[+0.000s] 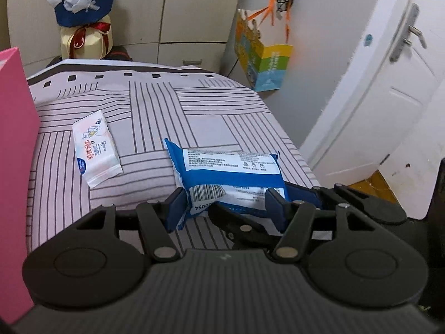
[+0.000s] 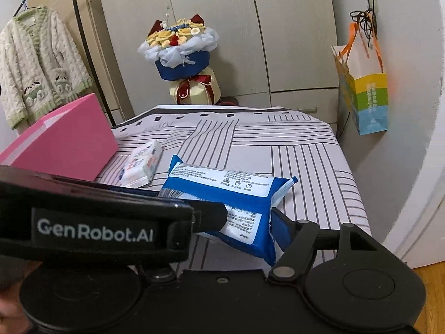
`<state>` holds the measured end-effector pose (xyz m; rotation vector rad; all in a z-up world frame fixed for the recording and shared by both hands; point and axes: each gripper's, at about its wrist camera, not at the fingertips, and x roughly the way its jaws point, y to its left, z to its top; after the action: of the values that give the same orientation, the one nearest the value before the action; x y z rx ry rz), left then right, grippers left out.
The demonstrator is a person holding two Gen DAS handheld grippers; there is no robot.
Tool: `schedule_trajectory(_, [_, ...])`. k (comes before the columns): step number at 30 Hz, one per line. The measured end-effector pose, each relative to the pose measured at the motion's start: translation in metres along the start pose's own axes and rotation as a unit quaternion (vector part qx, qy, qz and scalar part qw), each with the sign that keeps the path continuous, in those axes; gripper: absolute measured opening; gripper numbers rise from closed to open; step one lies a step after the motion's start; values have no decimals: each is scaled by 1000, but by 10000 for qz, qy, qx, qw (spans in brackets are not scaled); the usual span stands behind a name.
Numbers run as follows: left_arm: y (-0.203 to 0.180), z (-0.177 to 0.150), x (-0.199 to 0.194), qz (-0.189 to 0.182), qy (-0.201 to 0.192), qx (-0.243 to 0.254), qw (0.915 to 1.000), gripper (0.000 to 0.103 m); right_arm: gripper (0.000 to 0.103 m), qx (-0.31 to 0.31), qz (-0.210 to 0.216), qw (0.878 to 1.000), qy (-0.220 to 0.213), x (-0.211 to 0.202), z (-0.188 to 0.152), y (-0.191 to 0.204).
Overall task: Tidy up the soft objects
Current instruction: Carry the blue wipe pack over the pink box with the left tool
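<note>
The left gripper (image 1: 225, 204) clamps the near end of the blue wipes pack (image 1: 230, 172), its two blue pads pressing the pack's sides at roughly half spread. The pack stretches away ahead of those fingers over the striped bedspread (image 1: 167, 105), and its near end looks raised off the cloth.

In the left wrist view the right gripper (image 1: 278, 208) comes in from the right, crossing in front of the left one, with one finger (image 1: 239, 222) under the pack's near edge. In the right wrist view its right pad (image 2: 281, 222) sits at the pack's side, while the left gripper's body hides its other finger, so whether it presses the pack cannot be told.

Ahead and to the left of the left gripper lies a white tissue pack (image 1: 96, 147), apart from the blue one. A pink box (image 1: 14, 167) stands at its far left.
</note>
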<state>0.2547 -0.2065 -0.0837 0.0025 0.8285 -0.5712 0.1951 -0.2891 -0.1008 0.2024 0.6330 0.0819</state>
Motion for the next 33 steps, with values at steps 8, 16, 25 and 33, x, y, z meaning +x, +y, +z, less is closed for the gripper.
schedule_trajectory(8, [-4,-22,-35,-298,58,129,9995,60,78,-103,51,9999,-102,-39,-18,15])
schedule_trajectory(16, [-4,-49,-71,-391,-23,279,9988,60,79,-366,9,9990,-255,-70,-38,41])
schedule_trajectory(25, [8,-75,-105,-786,77,156,9968,60,79,-778,-44,9969,-116,-105,-56,69])
schedule_trajectory(33, [8,-94,-136,-821,105,240,9963,60,79,-1205,-190,9925,-76,-128,-67,97])
